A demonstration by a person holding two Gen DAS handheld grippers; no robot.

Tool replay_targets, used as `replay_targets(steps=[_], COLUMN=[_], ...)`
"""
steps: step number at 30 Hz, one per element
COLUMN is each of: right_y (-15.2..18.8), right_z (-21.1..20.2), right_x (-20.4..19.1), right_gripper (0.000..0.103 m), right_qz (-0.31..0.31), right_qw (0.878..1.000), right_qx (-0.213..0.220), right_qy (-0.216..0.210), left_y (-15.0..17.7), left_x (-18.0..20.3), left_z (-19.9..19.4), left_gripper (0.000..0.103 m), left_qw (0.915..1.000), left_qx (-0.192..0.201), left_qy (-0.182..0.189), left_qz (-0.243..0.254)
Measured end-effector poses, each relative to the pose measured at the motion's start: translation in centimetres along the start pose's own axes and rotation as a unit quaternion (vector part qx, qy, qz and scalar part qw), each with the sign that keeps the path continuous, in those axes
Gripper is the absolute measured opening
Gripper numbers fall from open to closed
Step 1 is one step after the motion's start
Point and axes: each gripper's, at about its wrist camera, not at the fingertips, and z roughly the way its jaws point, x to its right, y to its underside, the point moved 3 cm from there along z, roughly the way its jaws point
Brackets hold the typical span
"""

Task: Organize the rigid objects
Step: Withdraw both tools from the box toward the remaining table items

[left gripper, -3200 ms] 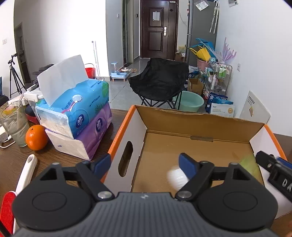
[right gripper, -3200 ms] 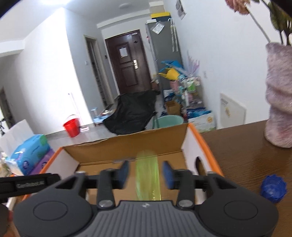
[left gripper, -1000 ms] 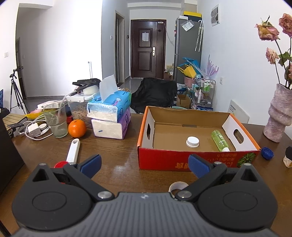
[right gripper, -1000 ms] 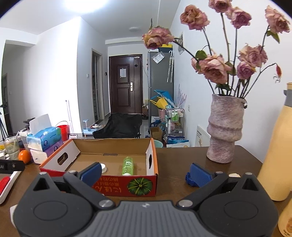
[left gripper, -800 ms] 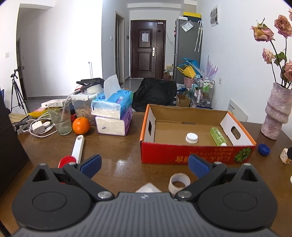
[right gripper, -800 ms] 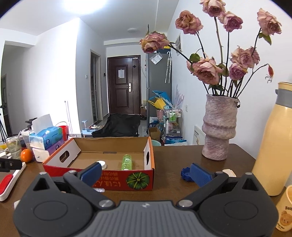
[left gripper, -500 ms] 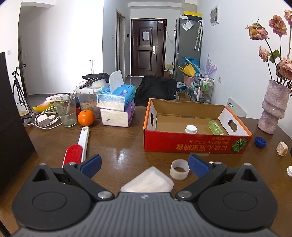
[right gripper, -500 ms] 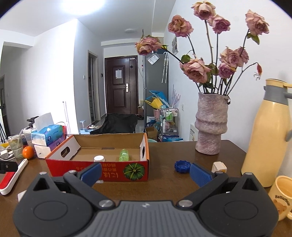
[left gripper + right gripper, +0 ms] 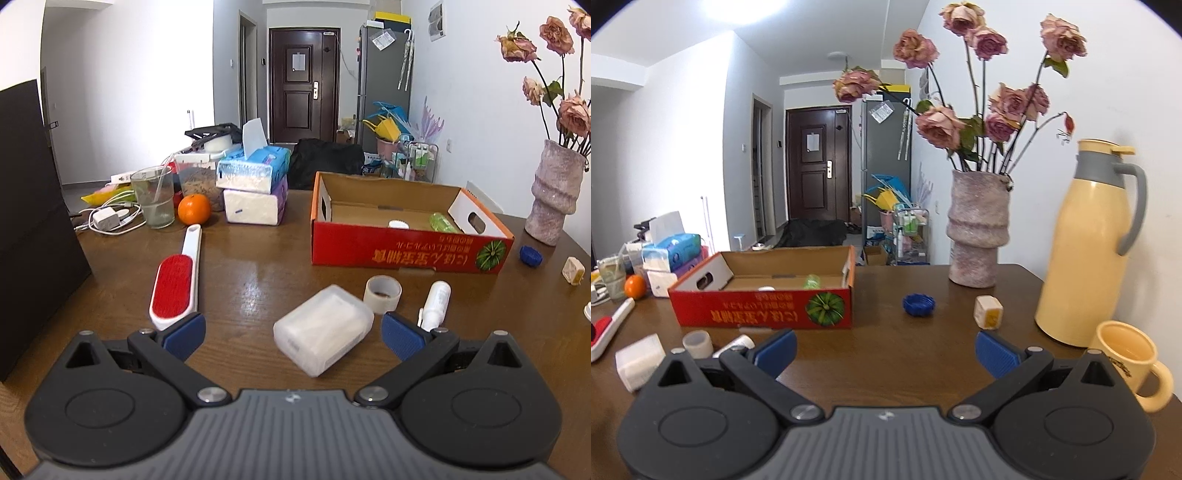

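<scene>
A white-walled room with a dark door (image 9: 300,86) at upper centre and a grey refrigerator (image 9: 384,85) just right of it fills the top of both views. Below it a brown wooden table (image 9: 258,266) spans the frame from left edge to right.

In the left wrist view, the red cardboard box (image 9: 406,254) sits right of centre, open-topped; a white cap (image 9: 398,223) and a green bottle (image 9: 441,222) lie inside it. Stacked tissue packs (image 9: 255,192) stand left of centre, with a glass (image 9: 154,199) and an orange (image 9: 194,209) to their left. A pinkish vase (image 9: 977,229) with dried roses rises at the right of the right wrist view, a yellow thermos (image 9: 1086,243) and a yellow mug (image 9: 1126,358) further right.

A red lint brush (image 9: 177,280) lies at left of centre. In the lower middle, a translucent plastic case (image 9: 323,328) rests on the table between the blue pads of the left gripper (image 9: 293,334), touching neither. A tape roll (image 9: 382,293) and a small white spray bottle (image 9: 436,301) lie just right of the case, in front of the box. A blue bottle cap (image 9: 918,303) and a small cream cube (image 9: 988,312) sit mid-frame in the right wrist view, ahead of the right gripper (image 9: 886,350).

Both grippers stand spread wide and hold nothing.
</scene>
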Motion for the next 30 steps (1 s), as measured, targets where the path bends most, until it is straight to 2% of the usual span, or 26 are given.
replay_targets(steps=[15,23,30], right_y=[3.8,5.2,5.4], right_z=[-1.5,0.9,5.1], right_x=[4.4,7.6,10.8], right_gripper=[0.103,0.103,0.095], right_qz=[-0.008,-0.006,-0.005], right_qw=[0.999,0.998,0.996], right_qx=[-0.022,-0.046,-0.071], right_qy=[0.026,0.038,0.051], left_y=[2.2,2.3,2.6], left_x=[-0.8,-0.8,-0.4], left_z=[-0.5,0.2,1.3], left_gripper=[0.103,0.103,0.103], left_qw=[0.9999,0.9998,0.9994], left_qx=[-0.013,-0.019,-0.032], left_qy=[0.006,-0.002,-0.015], left_qz=[-0.001,-0.008,-0.006])
